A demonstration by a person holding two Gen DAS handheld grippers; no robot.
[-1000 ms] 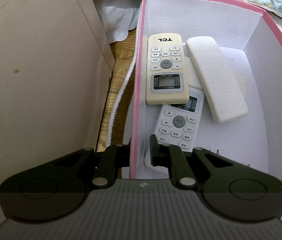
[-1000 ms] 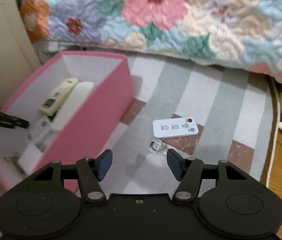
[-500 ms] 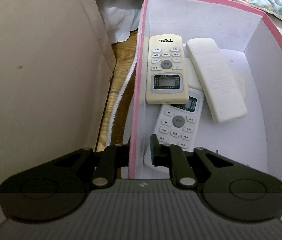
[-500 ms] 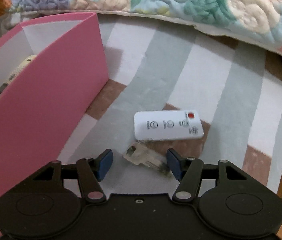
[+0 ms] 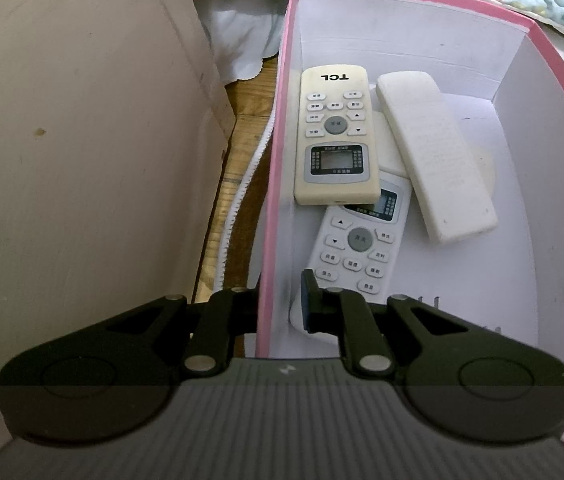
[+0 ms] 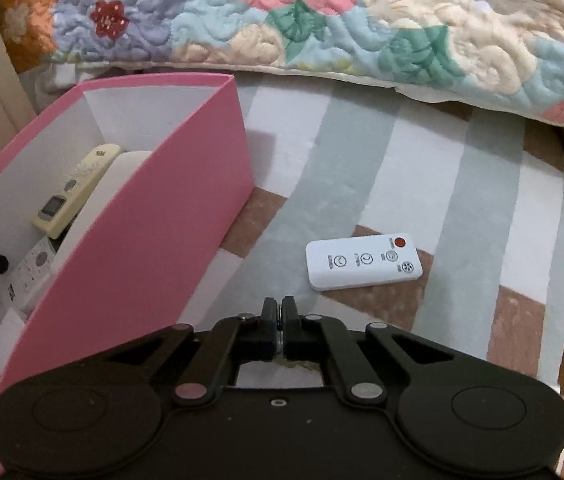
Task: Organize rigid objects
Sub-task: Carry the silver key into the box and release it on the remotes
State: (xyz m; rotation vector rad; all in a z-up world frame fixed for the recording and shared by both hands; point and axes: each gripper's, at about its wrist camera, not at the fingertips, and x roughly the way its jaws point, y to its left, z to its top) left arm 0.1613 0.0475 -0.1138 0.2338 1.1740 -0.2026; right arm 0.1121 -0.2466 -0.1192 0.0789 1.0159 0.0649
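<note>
A pink box with white inside holds a cream TCL remote, a white remote under it and an off-white remote lying face down. My left gripper is shut on the box's left wall, one finger outside and one inside. In the right wrist view the box stands at the left, and a small white remote lies on the striped rug. The jaws of my right gripper are closing tight on a small clear plastic piece, mostly hidden behind the fingers.
A flowered quilt hangs over the far edge of the striped rug. A beige panel stands close to the box's left side, with a strip of wooden floor and a white cord between them.
My right gripper came down over the small clear piece near the white remote and its jaws went from wide open to closed on it. The left gripper kept its hold on the box wall.
</note>
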